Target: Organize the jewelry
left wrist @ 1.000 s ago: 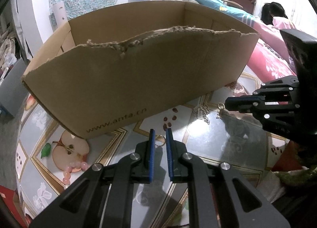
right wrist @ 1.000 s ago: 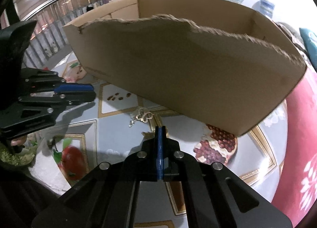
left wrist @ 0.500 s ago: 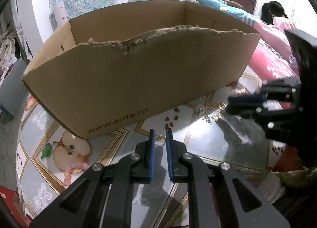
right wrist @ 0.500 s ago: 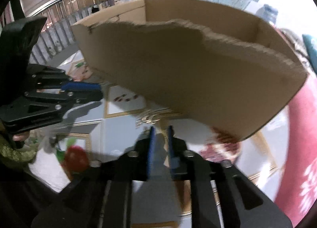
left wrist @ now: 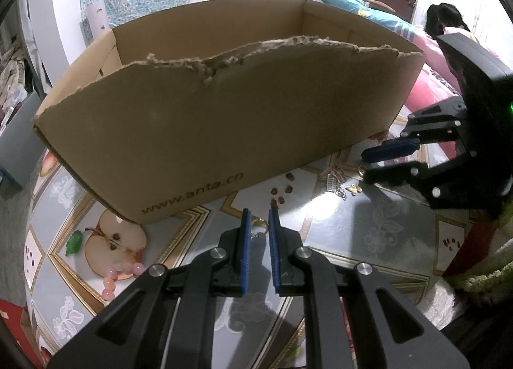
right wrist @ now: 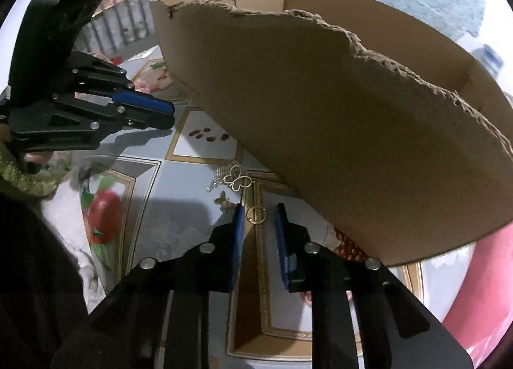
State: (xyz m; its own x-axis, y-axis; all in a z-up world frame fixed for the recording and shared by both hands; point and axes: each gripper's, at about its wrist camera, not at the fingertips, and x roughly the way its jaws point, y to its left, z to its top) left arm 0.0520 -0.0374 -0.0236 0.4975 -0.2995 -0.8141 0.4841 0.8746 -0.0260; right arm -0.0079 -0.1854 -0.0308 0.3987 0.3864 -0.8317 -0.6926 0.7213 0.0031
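An open cardboard box (left wrist: 224, 112) (right wrist: 352, 128) with a torn rim stands on the fruit-patterned tablecloth (left wrist: 368, 234). In the right wrist view a small gold ring (right wrist: 256, 214) lies on the cloth between the tips of my right gripper (right wrist: 258, 213). Its jaws are closing and the pads stand clear of the ring. Just beyond lie a gold butterfly pendant (right wrist: 239, 178) and a smaller butterfly (right wrist: 224, 200). My left gripper (left wrist: 259, 218) hovers low with a narrow gap between its pads. A small ring (left wrist: 258, 231) lies on the cloth below that gap. The right gripper (left wrist: 368, 165) shows at the right of the left wrist view.
A pink bead bracelet (left wrist: 121, 269) lies at the left on the apple print. The box wall stands close behind both grippers. Pink bedding (left wrist: 433, 80) and a seated person (left wrist: 445, 16) are at the back right. The left gripper (right wrist: 166, 116) reaches in from the left.
The right gripper went from shut to open, rolled, and shifted so the gold ring now sits between its tips. The left gripper has kept still.
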